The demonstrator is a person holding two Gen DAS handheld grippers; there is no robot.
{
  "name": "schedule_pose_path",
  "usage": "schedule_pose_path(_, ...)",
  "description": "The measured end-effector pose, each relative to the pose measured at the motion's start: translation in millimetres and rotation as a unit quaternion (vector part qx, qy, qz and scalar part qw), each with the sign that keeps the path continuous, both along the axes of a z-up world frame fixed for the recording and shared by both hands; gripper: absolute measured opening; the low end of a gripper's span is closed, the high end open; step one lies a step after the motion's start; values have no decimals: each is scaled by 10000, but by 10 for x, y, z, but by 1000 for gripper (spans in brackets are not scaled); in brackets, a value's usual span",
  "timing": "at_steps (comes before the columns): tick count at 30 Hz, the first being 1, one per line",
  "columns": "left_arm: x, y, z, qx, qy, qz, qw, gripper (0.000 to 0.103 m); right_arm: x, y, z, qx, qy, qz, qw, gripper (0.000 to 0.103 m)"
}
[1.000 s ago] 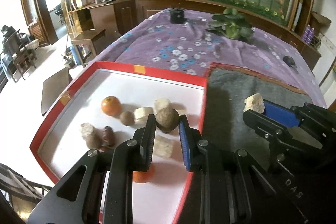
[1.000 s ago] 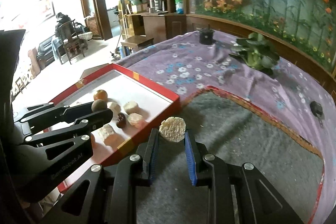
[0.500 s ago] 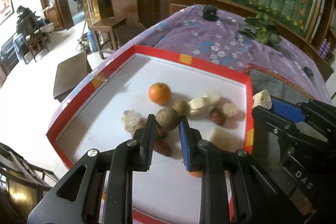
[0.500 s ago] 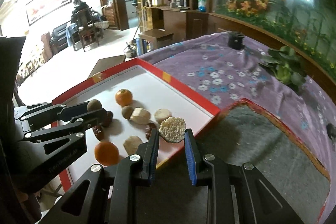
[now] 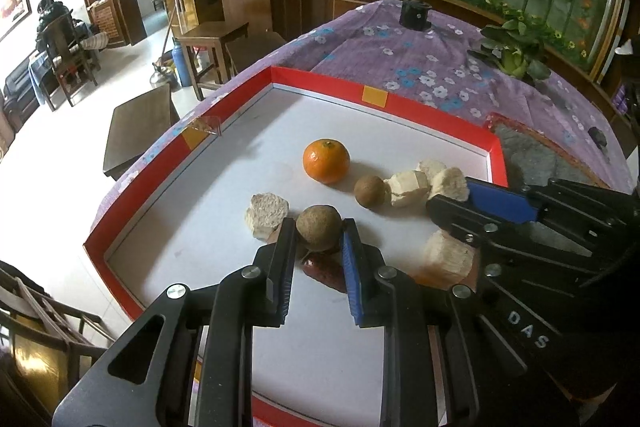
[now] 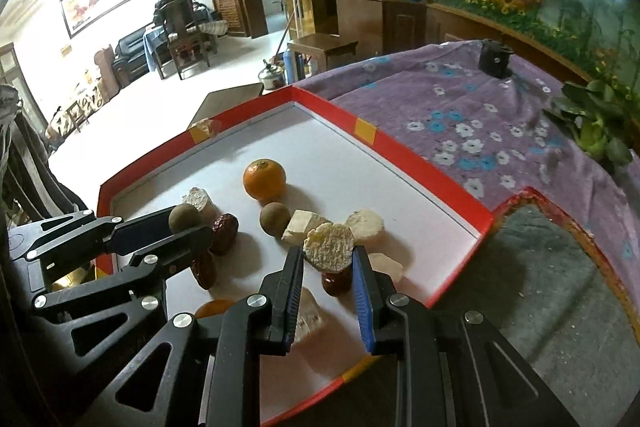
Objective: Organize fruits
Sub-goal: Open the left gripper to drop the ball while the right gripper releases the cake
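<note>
A red-rimmed tray [image 5: 328,81] with a white floor holds an orange [image 5: 326,161], a brown round fruit [image 5: 369,191], pale cut chunks [image 5: 406,183] and dark red dates [image 5: 324,269]. My left gripper [image 5: 319,233] is shut on a brown round fruit [image 5: 319,222] above the tray's middle. My right gripper [image 6: 327,257] is shut on a pale rough chunk [image 6: 329,247] above the tray's right part; it also shows in the left wrist view [image 5: 448,195]. The left gripper shows in the right wrist view [image 6: 188,227].
The tray [image 6: 400,143] lies on a purple flowered tablecloth [image 6: 460,107]. A grey felt mat [image 6: 560,275] lies right of it. A black cup [image 5: 415,14] and a leafy plant [image 5: 512,53] stand at the table's far end. A low stool and chairs stand beyond the left edge.
Both grippers have moved left from over the grey mat to over the tray, each still holding its piece. The tray items now lie directly below them.
</note>
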State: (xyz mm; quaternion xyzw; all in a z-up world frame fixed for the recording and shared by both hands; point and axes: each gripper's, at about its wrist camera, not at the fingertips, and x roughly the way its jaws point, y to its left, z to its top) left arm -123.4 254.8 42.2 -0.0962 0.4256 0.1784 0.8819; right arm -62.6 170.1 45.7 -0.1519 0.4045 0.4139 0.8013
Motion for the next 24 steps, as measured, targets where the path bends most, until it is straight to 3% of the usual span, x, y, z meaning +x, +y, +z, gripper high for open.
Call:
schedule_pose_path(9, -11, 33, -15, 104, 25, 118, 9999, 22, 16, 134, -59, -37, -47, 210, 9998, 24)
schedule_pose_path(12, -24, 42, -16, 121, 21, 187, 9997, 22, -15, 124, -58, -31, -45, 243, 9997, 32)
schedule_pose_path(15, -36, 24, -9, 189, 23, 213, 9996, 22, -23, 53, -17, 112, -7, 209, 9997, 33)
schedule_pose_path(20, -103, -42, 30, 337, -98, 228, 9991, 52, -93, -92, 103, 206, -168, 19, 9996, 35)
schedule_pose_path(22, -140, -48, 62, 318, -193, 268, 9989, 60, -118, -177, 148, 305, -198, -86, 9993, 35)
schedule_pose_path(24, -168, -80, 100, 340, -261, 279, 9987, 62, -145, -261, 183, 397, -200, -193, 9988, 38)
